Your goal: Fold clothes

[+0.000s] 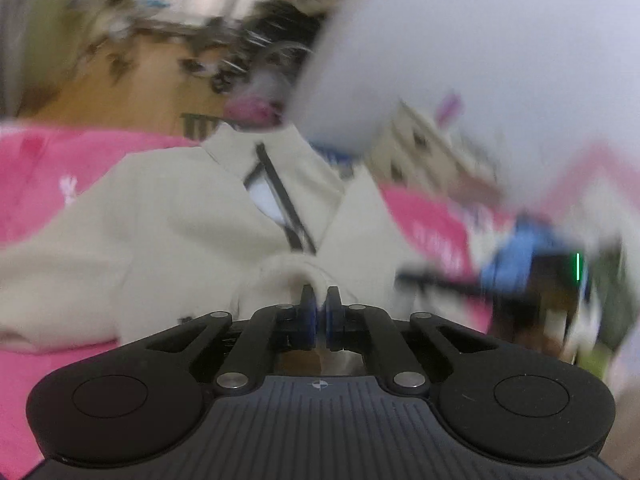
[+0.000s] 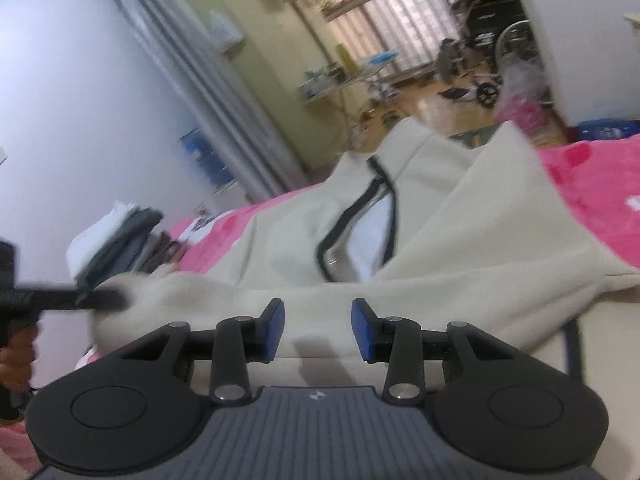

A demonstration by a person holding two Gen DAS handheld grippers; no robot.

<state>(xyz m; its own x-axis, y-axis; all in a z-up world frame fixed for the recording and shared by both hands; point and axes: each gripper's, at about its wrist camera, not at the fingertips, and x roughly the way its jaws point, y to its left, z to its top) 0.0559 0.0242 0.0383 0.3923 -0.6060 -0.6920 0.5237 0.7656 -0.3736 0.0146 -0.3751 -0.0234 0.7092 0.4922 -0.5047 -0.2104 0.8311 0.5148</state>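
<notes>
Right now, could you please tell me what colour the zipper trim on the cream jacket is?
Black, against the cream jacket; the zipper trim shows best in the right wrist view.

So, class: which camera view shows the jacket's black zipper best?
The right wrist view: the zipper runs fairly sharp down the open front of the cream jacket. The left wrist view shows it too, but smaller and blurred.

A bed under a pink blanket (image 2: 592,196) carries a cream zip-up jacket (image 2: 460,216) spread across its middle. A stack of folded grey and white clothes (image 2: 116,236) lies near its left edge.
</notes>
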